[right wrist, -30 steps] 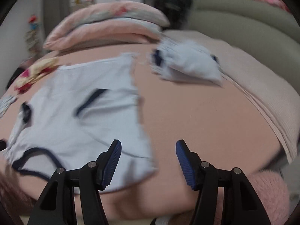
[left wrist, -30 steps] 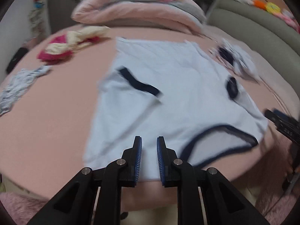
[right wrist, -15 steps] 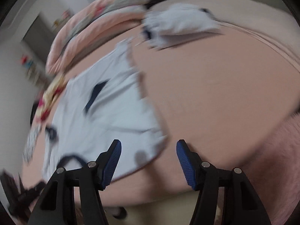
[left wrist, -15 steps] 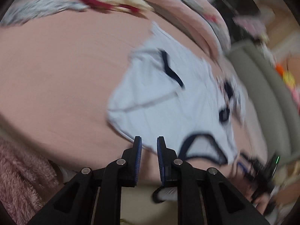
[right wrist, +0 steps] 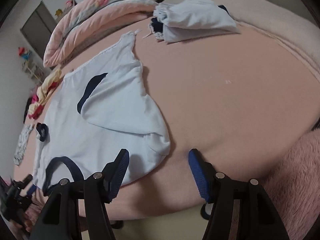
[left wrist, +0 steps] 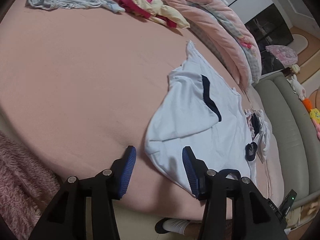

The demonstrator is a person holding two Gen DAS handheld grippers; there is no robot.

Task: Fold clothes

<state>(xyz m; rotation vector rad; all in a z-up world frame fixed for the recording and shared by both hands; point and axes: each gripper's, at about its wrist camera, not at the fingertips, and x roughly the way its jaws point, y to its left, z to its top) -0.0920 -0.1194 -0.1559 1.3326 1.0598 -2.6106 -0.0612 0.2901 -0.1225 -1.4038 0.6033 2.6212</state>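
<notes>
Both hand-held grippers parted, empty, straddling pale-blue shirt (left wrist: 200, 120) shoulders.

No readable text, label, brand name, number or sign can be made out in either wrist view. A few pale marks are seen on a black device (left wrist: 273, 207) at the lower right edge of the left wrist view, but they are too small and blurred to be read. No print or lettering is shown on the pale blue shirt (left wrist: 200, 124) with dark trim, and none is seen on the pink bed sheet (right wrist: 230, 92).
</notes>
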